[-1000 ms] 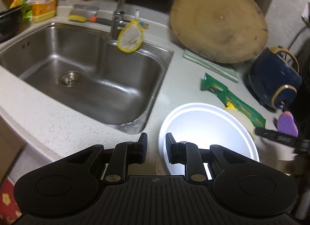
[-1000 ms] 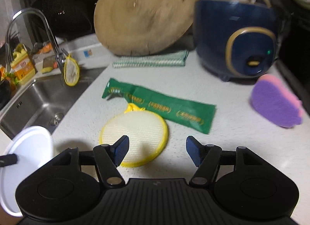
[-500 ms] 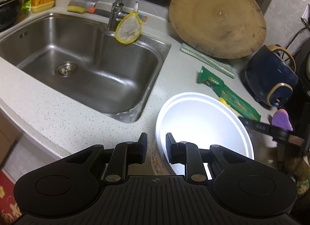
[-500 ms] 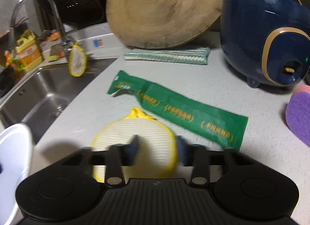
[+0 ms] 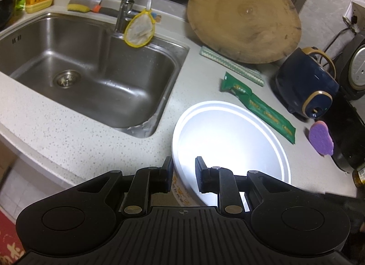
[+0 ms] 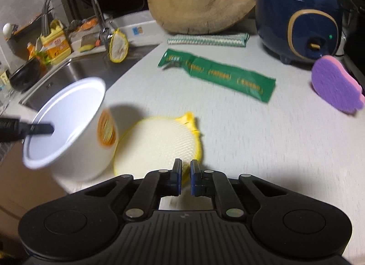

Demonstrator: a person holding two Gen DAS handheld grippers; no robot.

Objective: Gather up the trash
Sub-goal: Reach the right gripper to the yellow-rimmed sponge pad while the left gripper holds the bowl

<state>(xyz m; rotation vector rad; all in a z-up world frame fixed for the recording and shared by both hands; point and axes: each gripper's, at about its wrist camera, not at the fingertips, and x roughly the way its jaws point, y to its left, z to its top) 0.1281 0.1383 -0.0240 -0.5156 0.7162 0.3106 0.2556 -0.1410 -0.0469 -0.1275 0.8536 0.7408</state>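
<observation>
My left gripper [image 5: 183, 175] is shut on the rim of a white paper bowl [image 5: 230, 141], one finger inside and one outside. The bowl also shows in the right wrist view [image 6: 68, 123], tilted, held beside a round yellow-edged mesh scrubber [image 6: 157, 146]. My right gripper [image 6: 186, 179] is shut on the near edge of that scrubber, low over the counter. A long green wrapper [image 6: 219, 75] lies flat on the counter beyond it; it also shows in the left wrist view [image 5: 260, 107].
A steel sink [image 5: 86, 68] with a tap [image 5: 127, 0] is at left. A round wooden board [image 5: 244, 16], a striped cloth [image 5: 230, 64], a blue cooker [image 5: 308, 84] and a purple sponge [image 5: 321, 137] stand along the back and right.
My right gripper moved forward and closed from wide open onto the scrubber's edge. The left gripper brought the bowl up beside the scrubber.
</observation>
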